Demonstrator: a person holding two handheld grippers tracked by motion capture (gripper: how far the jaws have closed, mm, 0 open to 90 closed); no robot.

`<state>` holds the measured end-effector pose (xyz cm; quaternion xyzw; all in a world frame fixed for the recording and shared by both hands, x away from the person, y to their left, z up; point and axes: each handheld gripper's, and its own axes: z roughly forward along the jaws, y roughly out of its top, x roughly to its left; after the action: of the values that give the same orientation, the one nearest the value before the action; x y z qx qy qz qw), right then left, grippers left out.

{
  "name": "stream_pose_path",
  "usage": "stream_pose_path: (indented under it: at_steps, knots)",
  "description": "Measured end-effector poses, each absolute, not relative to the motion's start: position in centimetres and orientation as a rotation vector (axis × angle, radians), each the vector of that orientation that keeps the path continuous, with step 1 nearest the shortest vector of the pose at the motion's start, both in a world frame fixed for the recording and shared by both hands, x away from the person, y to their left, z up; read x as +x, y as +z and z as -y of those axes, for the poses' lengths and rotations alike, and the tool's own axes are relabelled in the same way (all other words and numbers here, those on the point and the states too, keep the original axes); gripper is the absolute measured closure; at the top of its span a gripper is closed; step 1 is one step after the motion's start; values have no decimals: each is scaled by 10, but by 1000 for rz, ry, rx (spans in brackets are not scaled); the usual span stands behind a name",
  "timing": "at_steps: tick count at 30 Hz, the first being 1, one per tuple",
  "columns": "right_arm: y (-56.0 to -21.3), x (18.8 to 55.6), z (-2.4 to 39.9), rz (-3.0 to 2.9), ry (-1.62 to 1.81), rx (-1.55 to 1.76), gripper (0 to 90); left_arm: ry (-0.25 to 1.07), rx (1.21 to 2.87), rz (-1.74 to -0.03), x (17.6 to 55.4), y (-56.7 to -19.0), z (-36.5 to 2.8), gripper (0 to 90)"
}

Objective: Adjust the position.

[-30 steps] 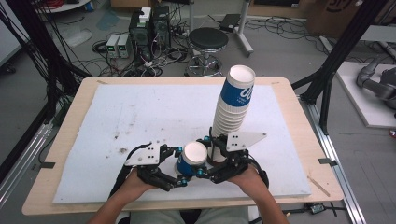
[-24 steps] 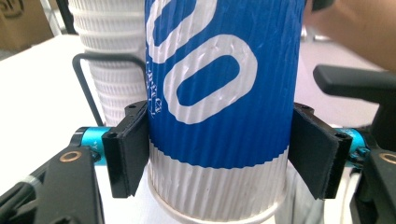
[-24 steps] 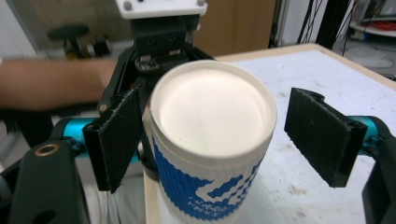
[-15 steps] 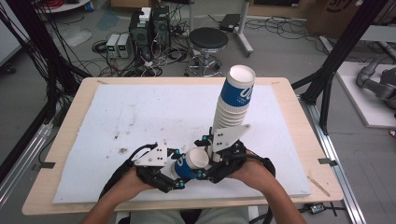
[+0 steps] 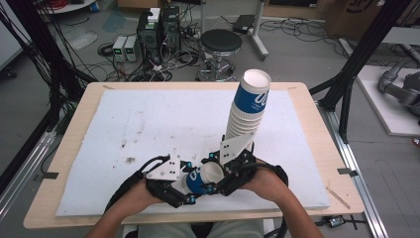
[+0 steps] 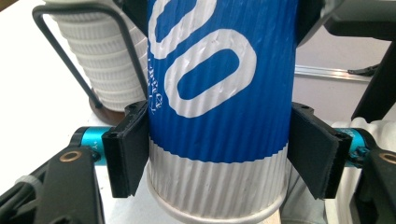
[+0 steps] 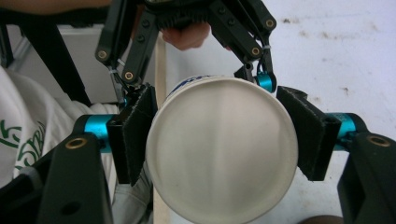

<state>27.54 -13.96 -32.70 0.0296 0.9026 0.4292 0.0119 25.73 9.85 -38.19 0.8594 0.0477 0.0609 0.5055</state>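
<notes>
The white foam-covered wooden table (image 5: pixel 124 124) bears my tall leaning stack of ribbed paper cups (image 5: pixel 247 114); just before it I pass one blue-and-white ribbed paper cup (image 5: pixel 200 177) between claws; my left gripper (image 6: pixel 219 154) clamps its wall; my right gripper (image 7: pixel 219 140), jaws just closing, pinches its rim end; next, I judge, the left lets go.

Cup (image 6: pixel 219 93): ribbed paper, matt, blue print over white band; bare rolled rim, smooth white inside (image 7: pixel 222 149).
Cup stack (image 5: pixel 246 116): same corrugated paper, white ribbed sides.
Gripper pads (image 6: pixel 128 154): black, matt, rubbery; pins beside them glossy teal metal.
Table (image 5: pixel 307 94): pale wood edge, smooth; sheet (image 5: pixel 148 119) on top white, matt, scuffed, dark specks.
Stool (image 5: pixel 221 42): black padded seat.
</notes>
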Motion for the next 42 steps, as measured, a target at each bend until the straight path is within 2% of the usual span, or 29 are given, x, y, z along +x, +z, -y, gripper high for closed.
stream_pose_path:
  at_steps: [6,10,17,30,42]
  knots:
    - [-329,274,158,-2702,1516,149,318,102,1904,-178,262,-384,-106,162]
    - [-334,273,174,-2626,1620,221,317,60,1771,-217,267,-388,-114,158]
    - [-355,273,198,-2463,1921,319,317,60,1650,-240,269,-393,-121,158]
    - [-375,276,193,-2392,2153,340,318,-2,1652,-214,267,-403,-108,154]
    - [-375,276,191,-2485,2049,341,316,17,1767,-180,266,-394,-110,257]
